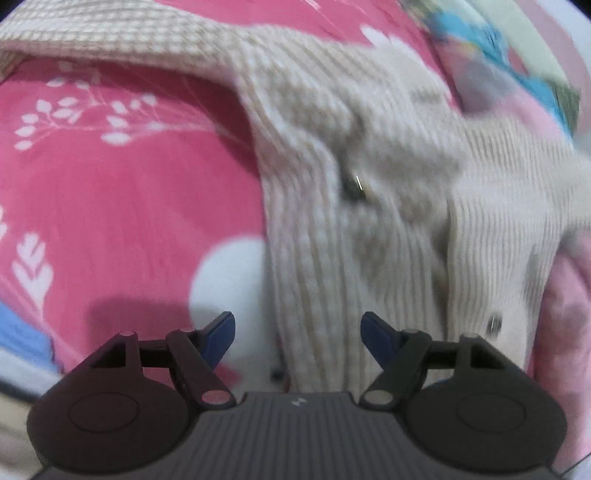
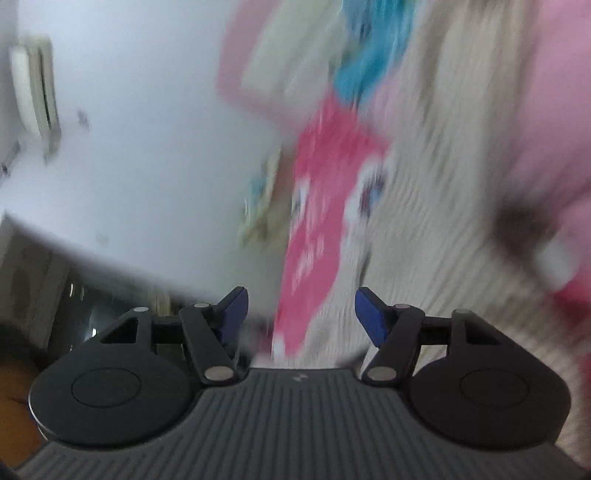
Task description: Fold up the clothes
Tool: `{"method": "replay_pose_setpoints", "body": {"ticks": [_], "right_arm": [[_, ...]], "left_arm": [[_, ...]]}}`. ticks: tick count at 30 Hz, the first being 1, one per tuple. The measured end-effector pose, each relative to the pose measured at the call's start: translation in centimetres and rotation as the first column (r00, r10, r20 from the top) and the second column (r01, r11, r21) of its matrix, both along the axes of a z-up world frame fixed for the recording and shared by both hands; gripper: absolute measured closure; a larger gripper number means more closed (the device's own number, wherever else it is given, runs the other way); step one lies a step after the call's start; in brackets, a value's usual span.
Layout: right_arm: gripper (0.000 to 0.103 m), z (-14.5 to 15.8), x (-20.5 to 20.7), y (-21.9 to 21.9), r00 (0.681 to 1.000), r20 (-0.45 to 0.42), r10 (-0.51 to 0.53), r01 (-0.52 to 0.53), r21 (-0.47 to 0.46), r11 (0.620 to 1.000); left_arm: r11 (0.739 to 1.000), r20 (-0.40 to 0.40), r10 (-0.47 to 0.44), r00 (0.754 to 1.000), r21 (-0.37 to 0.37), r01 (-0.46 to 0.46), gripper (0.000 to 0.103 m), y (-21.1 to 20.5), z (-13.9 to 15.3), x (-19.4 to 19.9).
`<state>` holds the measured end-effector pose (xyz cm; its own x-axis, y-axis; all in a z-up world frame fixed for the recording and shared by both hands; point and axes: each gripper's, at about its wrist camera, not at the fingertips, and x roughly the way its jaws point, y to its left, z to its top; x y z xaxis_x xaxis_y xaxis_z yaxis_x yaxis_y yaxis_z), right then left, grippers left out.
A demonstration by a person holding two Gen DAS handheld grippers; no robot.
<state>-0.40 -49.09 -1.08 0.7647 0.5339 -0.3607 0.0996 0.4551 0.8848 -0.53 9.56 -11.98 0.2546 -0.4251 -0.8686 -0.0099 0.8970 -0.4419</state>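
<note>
We hold the left gripper [image 1: 297, 328] and right gripper [image 2: 301, 308] with jaws wide and empty over the beige cardigan [image 1: 369, 206] spread on the pink bedsheet [image 1: 129, 192], apparently ready to take fresh hold for a fold.

Cardigan [image 1: 388, 206] lies on bedsheet [image 1: 122, 192], filling centre and right of left wrist frame; sleeve [image 1: 110, 33] stretches to upper left.

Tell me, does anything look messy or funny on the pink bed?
Yes. The beige ribbed knit cardigan lies crumpled on the pink leaf-print bedsheet, its front bunched around a dark button and one checked part flung out toward the upper left. It is not folded flat yet. Both views are blurry.
</note>
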Motion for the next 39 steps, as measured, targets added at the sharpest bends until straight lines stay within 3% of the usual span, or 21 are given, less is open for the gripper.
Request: {"method": "replay_pose_setpoints", "body": {"ticks": [3,6,10,13,15,17,19,20,21,22,24,27,30,33,36,37,38,39], "right_arm": [[0.039,-5.6,6.6,7.0,0.989,-0.109,0.104,-0.103,0.014,0.995],[0.042,-9.6,13.8,12.3,0.979,-0.166,0.118,-0.129,-0.057,0.990],[0.042,-10.5,21.0,15.1,0.991,-0.133,-0.008,-0.027,-0.259,0.966],[0.039,-10.7,26.6,15.3,0.993,-0.114,0.012,-0.057,-0.402,0.914],[0.023,-11.1,30.2,15.2,0.987,-0.139,0.085,-0.141,-0.469,0.872],[0.016,-13.2,33.6,15.1,0.962,-0.217,0.165,-0.253,-0.488,0.836],[0.015,-15.2,36.3,15.4,0.913,-0.338,0.227,-0.366,-0.436,0.822],[0.017,-15.4,36.5,15.9,0.897,-0.372,0.238,-0.401,-0.458,0.794],[0.031,-15.6,36.6,16.4,0.881,-0.404,0.246,-0.434,-0.482,0.761],[0.046,-15.1,36.2,17.4,0.880,-0.402,0.255,-0.451,-0.537,0.713],[0.088,-13.6,35.1,18.6,0.881,-0.379,0.285,-0.467,-0.587,0.662],[0.090,-9.7,34.0,18.8,0.897,-0.290,0.332,-0.440,-0.640,0.630],[0.090,-5.4,35.1,18.6,0.937,-0.165,0.308,-0.327,-0.723,0.608],[0.090,-2.2,37.7,17.5,0.966,-0.059,0.252,-0.210,-0.747,0.631],[0.088,-2.5,40.0,18.0,0.971,0.033,0.235,-0.115,-0.802,0.586],[0.084,-3.9,41.3,18.1,0.978,0.009,0.210,-0.117,-0.809,0.576],[0.073,-5.4,42.7,18.1,0.983,-0.019,0.183,-0.121,-0.814,0.568],[0.059,-7.3,43.8,17.8,0.988,-0.083,0.131,-0.143,-0.813,0.565]], "left_arm": [[0.997,-0.068,0.000,0.998,-0.083,-0.005,0.027,0.8,-1.4,0.8],[0.994,-0.090,-0.065,0.994,-0.094,0.057,0.027,0.1,-2.5,0.5],[0.986,-0.091,-0.145,0.985,-0.102,0.135,0.027,-0.9,-3.1,-0.8],[0.981,-0.101,-0.164,0.981,-0.123,0.152,0.028,-1.1,-3.3,-1.3],[0.977,-0.108,-0.171,0.979,-0.144,0.155,0.031,-0.9,-3.4,-1.5],[0.974,-0.122,-0.177,0.977,-0.163,0.156,0.034,-0.7,-3.5,-1.6],[0.973,-0.132,-0.181,0.975,-0.171,0.157,0.035,-0.6,-3.6,-1.8],[0.971,-0.129,-0.190,0.973,-0.168,0.168,0.036,-0.6,-3.6,-1.9],[0.971,-0.122,-0.201,0.972,-0.158,0.181,0.054,-0.7,-3.6,-2.1],[0.969,-0.121,-0.214,0.969,-0.153,0.195,0.078,-0.9,-3.5,-2.1],[0.964,-0.136,-0.232,0.963,-0.168,0.208,0.088,-1.0,-3.5,-2.0],[0.957,-0.118,-0.230,0.966,-0.207,0.203,0.092,0.0,-2.0,-1.2],[0.949,-0.089,-0.230,0.969,-0.239,0.203,0.093,1.2,-0.3,-0.4],[0.957,-0.050,-0.207,0.977,-0.215,0.192,0.093,2.6,0.7,1.5],[0.965,-0.040,-0.195,0.980,-0.186,0.184,0.091,3.9,0.6,3.4],[0.966,-0.054,-0.197,0.979,-0.182,0.184,0.088,4.1,0.1,3.8],[0.968,-0.068,-0.200,0.977,-0.168,0.187,0.086,4.3,-0.2,3.7],[0.970,-0.079,-0.205,0.976,-0.150,0.192,0.074,4.5,-0.1,3.4]]}}
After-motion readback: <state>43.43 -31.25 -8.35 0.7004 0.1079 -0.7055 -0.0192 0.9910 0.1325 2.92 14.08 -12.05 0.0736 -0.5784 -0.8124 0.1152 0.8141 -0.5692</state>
